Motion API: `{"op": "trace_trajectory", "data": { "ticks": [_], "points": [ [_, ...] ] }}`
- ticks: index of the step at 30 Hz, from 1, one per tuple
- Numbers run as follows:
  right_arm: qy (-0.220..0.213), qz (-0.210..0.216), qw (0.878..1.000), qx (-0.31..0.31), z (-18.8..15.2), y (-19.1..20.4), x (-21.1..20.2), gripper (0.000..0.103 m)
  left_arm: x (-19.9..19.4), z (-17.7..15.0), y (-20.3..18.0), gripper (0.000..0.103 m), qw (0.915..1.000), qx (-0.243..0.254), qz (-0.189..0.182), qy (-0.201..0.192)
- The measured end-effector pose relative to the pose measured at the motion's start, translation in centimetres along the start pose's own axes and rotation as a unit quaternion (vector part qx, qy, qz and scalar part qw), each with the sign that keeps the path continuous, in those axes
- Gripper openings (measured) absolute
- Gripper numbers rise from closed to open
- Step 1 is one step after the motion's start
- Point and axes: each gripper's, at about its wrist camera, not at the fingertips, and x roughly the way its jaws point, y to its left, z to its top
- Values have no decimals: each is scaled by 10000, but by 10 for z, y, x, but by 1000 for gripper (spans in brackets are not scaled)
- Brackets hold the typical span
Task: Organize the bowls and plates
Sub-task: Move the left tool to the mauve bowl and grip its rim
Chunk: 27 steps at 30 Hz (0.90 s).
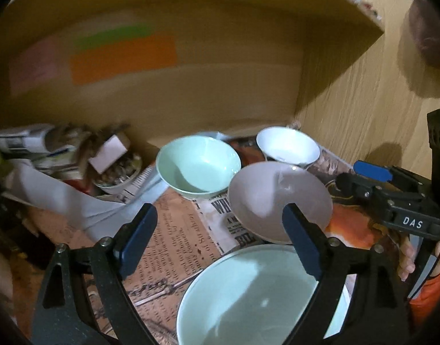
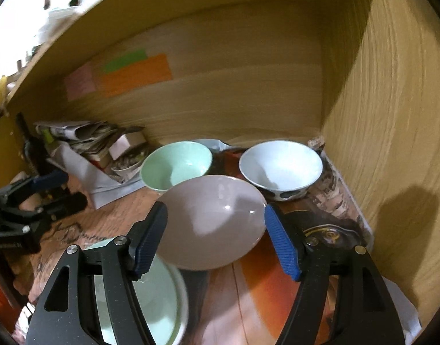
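Currently both empty: left gripper (image 1: 220, 244) spread wide above large pale-green glazed bowl (image 1: 248, 302); right gripper (image 2: 215, 238) part-open, grey ceramic bowl (image 2: 211, 221) just ahead, untouched. Beyond: small mint-green bowl (image 2: 177, 164), white bowl with dark spots (image 2: 280, 166). All four empty, unstacked on newspaper-lined shelf (image 2: 248, 287); organizing seemingly unfinished.

dim warm light, motion blur, fisheye-bent edges, dark corners

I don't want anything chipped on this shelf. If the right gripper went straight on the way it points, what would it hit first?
Most likely the grey bowl, which sits between the open fingers of the right gripper. Depth is hard to judge.
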Motion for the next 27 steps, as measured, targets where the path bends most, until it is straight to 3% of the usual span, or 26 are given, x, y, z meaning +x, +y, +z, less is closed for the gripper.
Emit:
{"op": "trace_trajectory", "data": {
  "ticks": [7, 14, 17, 19, 27],
  "points": [
    [345, -140, 9990, 233, 3, -24, 38, 67, 46, 4, 4, 88, 9986, -59, -132, 503],
    [684, -215, 9967, 386, -2, -41, 67, 64, 81, 2, 5, 66, 9952, -41, -248, 943],
    [822, -144, 9955, 446, -5, -45, 76, 58, 93, 0, 7, 57, 9933, -116, -292, 1116],
    [877, -134, 9950, 449, -7, -46, 79, 49, 102, -1, 8, 51, 9912, -184, -371, 1256],
    [1160, 66, 9918, 541, -15, -50, 91, 24, 110, 2, 8, 37, 9862, -290, -701, 1475]
  ]
}}
